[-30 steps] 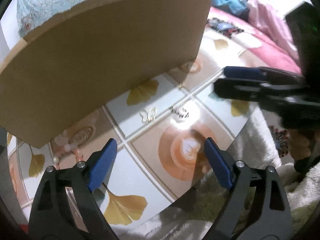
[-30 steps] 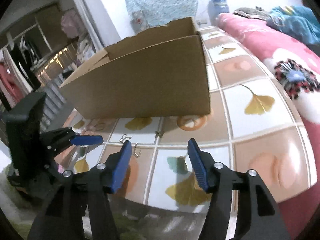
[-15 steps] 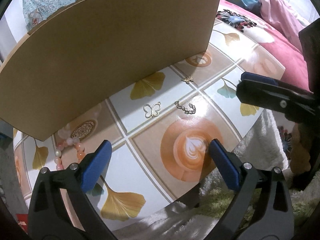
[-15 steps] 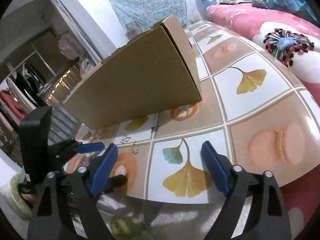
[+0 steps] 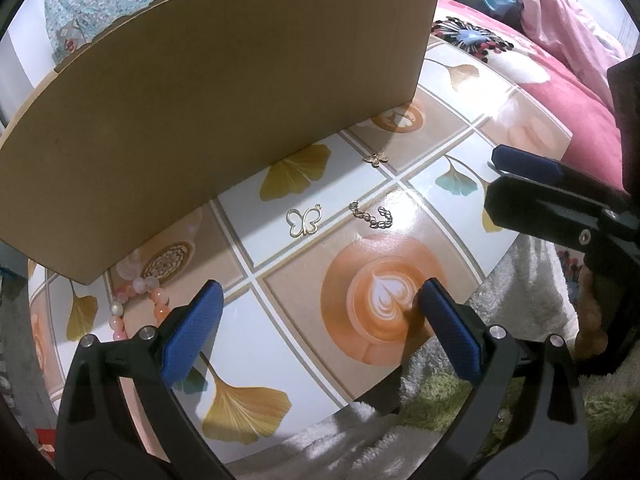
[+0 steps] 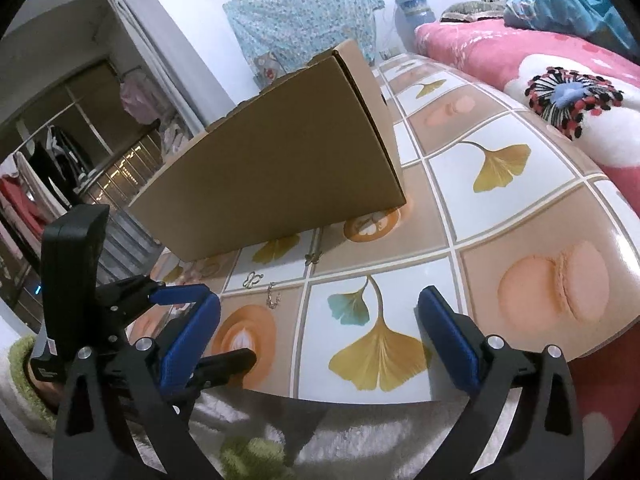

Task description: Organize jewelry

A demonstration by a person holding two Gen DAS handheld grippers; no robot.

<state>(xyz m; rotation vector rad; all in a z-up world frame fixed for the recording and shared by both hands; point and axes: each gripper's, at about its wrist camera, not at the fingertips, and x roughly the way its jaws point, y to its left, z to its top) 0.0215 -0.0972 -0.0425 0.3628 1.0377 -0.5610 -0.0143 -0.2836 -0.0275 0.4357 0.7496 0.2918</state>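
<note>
**Jewelry still lying loose, both tongs wide and empty**

A cardboard box (image 5: 224, 112) stands on the tiled-pattern surface (image 5: 360, 364). Just in front of its near wall lie three small pieces: a butterfly outline charm (image 5: 304, 221), a short chain (image 5: 371, 216) just beside it, and a small gold butterfly (image 5: 376, 157) nearer the box. A pink bead bracelet (image 5: 138, 300) sits at the box's left corner, partly tucked under its edge.

The left tongs (image 5: 316, 332) hover over the latte print, jaws spread wide, nothing between them. The right tongs (image 6: 320, 332) have just been opening and now stand wide as well, empty, above a ginkgo leaf tile. A pink flowered blanket (image 6: 560, 92) lies beyond the surface.
</note>
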